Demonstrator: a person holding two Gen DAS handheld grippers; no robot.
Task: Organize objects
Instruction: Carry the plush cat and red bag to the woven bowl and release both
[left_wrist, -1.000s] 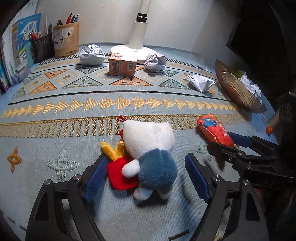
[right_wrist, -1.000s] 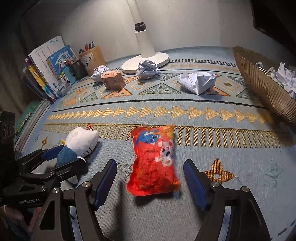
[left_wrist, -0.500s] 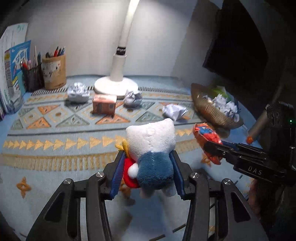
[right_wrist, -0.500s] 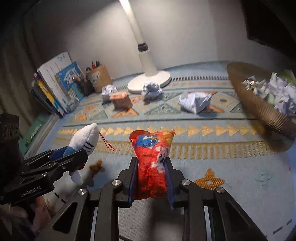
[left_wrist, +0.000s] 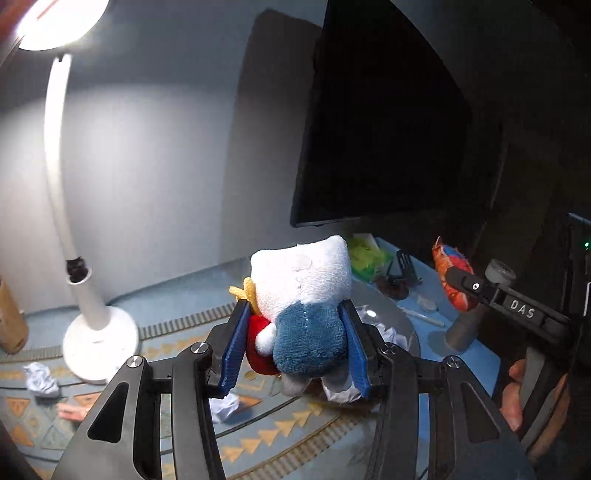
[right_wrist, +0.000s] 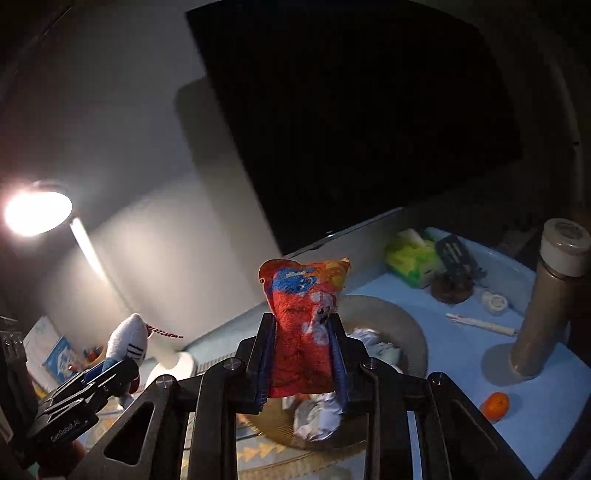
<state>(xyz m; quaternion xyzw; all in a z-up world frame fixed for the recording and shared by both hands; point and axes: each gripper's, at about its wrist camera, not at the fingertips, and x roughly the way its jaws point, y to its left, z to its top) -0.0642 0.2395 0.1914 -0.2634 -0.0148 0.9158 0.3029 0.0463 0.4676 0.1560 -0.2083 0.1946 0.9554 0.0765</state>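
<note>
- Dim room, lit desk lamp (left_wrist: 55, 155) at 10 o'clock, blue patterned desk (left_wrist: 177, 317) below, dark screen (left_wrist: 380, 122) behind.
- Left hand-held gripper (left_wrist: 295, 347) clamped on plush toy (left_wrist: 303, 302), held aloft; soft, light, squeezed at the body.
- Right hand-held gripper (right_wrist: 301, 365) pinching red snack bag (right_wrist: 303, 325) mid-pack; crinkly, probably light and crushable.
- Woven bowl (right_wrist: 402, 332) of crumpled paper underneath; tall bottle (right_wrist: 543, 302) at 3 o'clock, orange (right_wrist: 495, 406) nearby, worth steering around.

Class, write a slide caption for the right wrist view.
Right gripper holds a crinkled red snack packet above a round woven basket.
</note>
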